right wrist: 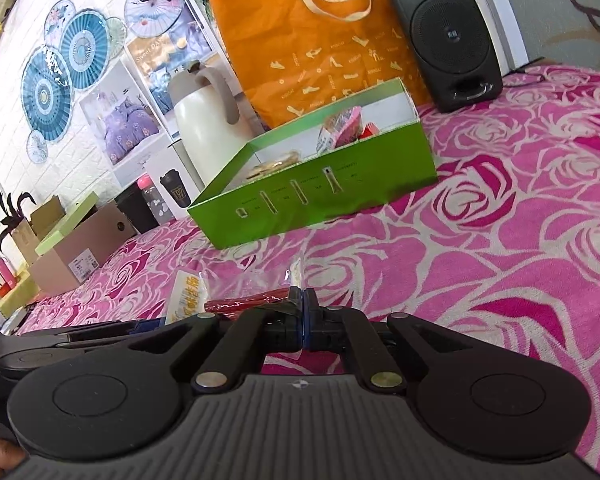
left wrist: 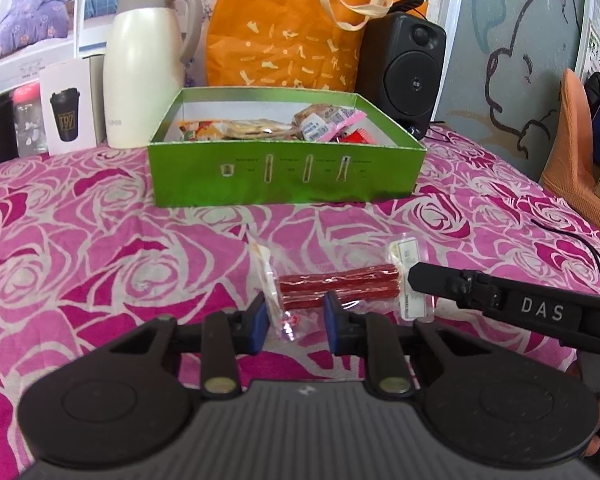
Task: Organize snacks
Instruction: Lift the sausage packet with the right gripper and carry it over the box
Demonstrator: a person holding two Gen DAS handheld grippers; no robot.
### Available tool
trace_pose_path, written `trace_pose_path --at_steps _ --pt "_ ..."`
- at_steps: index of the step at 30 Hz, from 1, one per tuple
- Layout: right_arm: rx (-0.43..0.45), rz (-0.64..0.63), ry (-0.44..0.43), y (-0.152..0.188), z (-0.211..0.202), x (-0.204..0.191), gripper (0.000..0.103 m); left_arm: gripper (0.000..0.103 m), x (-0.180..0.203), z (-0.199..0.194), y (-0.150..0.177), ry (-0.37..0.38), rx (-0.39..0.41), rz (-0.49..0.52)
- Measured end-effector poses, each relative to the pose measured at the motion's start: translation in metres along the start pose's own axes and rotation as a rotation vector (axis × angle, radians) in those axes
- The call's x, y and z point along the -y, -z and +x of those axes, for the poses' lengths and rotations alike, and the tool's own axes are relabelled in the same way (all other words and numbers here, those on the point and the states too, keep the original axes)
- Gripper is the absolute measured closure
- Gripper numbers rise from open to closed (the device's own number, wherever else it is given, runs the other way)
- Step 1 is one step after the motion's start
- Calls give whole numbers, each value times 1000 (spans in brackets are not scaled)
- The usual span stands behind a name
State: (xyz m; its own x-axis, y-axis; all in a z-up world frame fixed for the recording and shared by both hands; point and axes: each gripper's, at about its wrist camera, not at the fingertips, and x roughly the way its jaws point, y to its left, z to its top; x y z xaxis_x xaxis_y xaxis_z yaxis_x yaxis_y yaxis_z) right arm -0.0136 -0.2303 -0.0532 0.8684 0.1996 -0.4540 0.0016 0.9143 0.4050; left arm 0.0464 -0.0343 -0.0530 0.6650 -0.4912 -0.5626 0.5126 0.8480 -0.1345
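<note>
On the rose-patterned pink cloth (left wrist: 100, 220), at six o'clock from the green box (left wrist: 286, 176), lies a clear snack packet (left wrist: 336, 284) holding red sticks, its long axis running from nine to three o'clock. Left gripper (left wrist: 296, 316): its blue pads (left wrist: 260, 322) stand close on either side of the packet's nine o'clock end, pinching the clear wrapper. Right gripper (right wrist: 302, 312): jaws fully closed, pads meeting on the packet's thin sealed edge; in the left wrist view its black finger reaches in from three o'clock to the packet's other end. Both ends of the packet are thus clamped; whether it is clear of the cloth cannot be told.

Green box: open-topped, already containing several wrapped snacks (left wrist: 320, 124). Behind it, at twelve o'clock, stands an orange bag (left wrist: 284, 40) with cream handles; at ten o'clock a cream jug (left wrist: 140, 80); at two o'clock a black speaker (left wrist: 408, 72). A person's fingers show at the lower edge of each view, holding the grippers' handles.
</note>
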Motion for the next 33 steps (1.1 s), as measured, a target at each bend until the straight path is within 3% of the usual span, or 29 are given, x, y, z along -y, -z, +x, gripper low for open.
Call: trace_pose_path --at_steps 22,33 --pt "18 -53 32 -6 0 -14 100 86 -9 -6 -6 18 12 -45" --pt "36 -110 20 -21 3 -29 100 86 -13 -20 -29 -13 77 -31"
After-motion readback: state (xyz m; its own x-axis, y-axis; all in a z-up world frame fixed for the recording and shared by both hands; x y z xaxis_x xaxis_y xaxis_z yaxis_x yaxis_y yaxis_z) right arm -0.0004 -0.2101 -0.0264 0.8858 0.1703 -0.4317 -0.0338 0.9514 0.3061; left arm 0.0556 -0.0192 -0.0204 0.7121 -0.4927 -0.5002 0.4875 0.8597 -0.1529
